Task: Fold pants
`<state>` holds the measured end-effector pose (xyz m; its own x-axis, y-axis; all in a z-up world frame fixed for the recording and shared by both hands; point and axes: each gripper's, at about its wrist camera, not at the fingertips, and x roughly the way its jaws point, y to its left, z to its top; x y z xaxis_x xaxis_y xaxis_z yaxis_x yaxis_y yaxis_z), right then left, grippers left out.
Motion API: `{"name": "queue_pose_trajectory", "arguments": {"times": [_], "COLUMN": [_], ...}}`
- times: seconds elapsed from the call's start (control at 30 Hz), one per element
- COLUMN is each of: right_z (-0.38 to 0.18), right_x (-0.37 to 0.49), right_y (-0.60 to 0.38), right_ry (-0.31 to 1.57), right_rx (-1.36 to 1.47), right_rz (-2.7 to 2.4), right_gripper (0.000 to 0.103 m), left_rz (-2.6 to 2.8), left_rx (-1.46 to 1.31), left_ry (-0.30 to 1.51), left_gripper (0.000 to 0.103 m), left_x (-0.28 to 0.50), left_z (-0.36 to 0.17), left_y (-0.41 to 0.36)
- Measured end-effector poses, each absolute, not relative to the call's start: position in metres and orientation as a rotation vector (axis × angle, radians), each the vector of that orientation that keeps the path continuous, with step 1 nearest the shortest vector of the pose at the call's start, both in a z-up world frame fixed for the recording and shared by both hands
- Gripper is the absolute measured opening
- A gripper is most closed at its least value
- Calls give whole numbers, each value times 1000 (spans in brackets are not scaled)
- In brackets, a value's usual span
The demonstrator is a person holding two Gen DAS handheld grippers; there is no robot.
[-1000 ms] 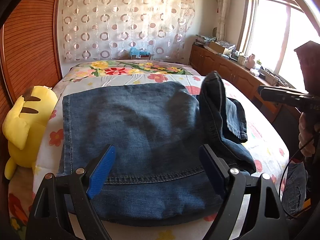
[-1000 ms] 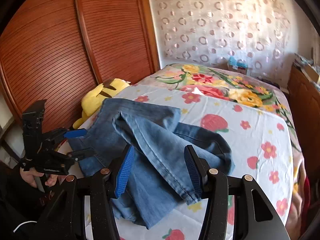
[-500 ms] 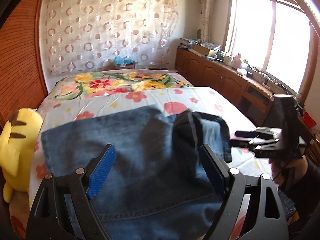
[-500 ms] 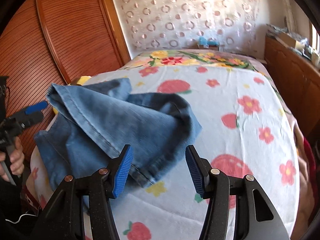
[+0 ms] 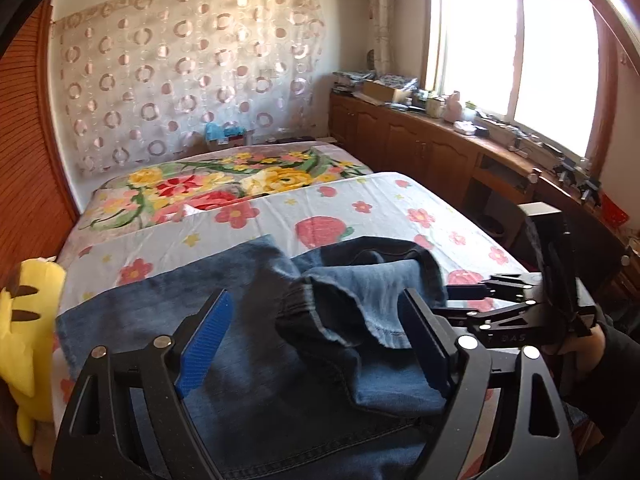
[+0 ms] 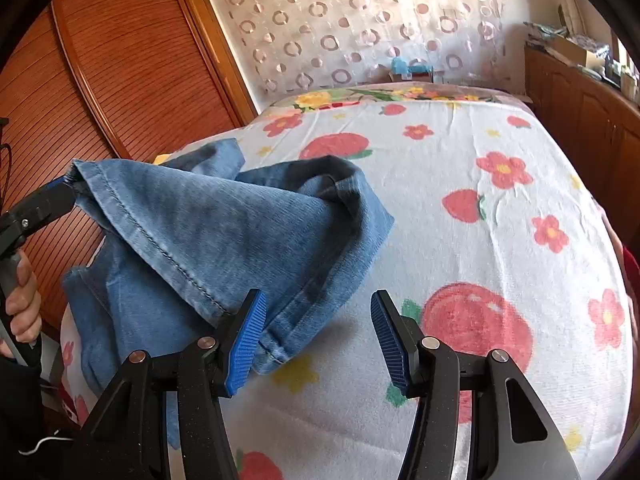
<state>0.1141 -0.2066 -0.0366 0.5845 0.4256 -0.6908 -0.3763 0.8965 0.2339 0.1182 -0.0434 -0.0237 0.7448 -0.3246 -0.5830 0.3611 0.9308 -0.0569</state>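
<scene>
Blue denim pants lie on the flower-print bed sheet, part folded, with a bunched leg end raised at the right. My left gripper is open just above the pants, jaws wide apart. In the right wrist view the pants sit left of centre, with a hemmed edge draped across. My right gripper is open over the sheet beside the pants' corner. The left gripper also shows in the right wrist view, touching the lifted hem. The right gripper also shows in the left wrist view.
A yellow plush toy sits at the bed's left edge. A red-brown slatted wardrobe lines the left side. Wooden cabinets with clutter run along the right under the window. A floral quilt lies at the bed's far end.
Both grippers have risen and swung, changing the views. The pants' leg end is now more bunched and lifted at the right. Both grippers stayed open.
</scene>
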Motion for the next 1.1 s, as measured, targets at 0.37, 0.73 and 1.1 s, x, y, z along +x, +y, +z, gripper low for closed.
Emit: {"name": "queue_pose_trajectory", "arguments": {"times": [0.37, 0.73, 1.1], "right_z": [-43, 6, 97], "right_x": [121, 111, 122], "right_y": [-203, -207, -147], "right_ry": [836, 676, 483], "right_rx": [64, 89, -28], "right_rz": [495, 584, 717], "right_gripper": [54, 4, 4], "left_rz": [-396, -440, -367], "left_rx": [92, 35, -31], "left_ry": [635, 547, 473], "left_gripper": [21, 11, 11], "left_x": [120, 85, 42], "left_z": [-29, 8, 34], "left_y": [-50, -39, 12]}}
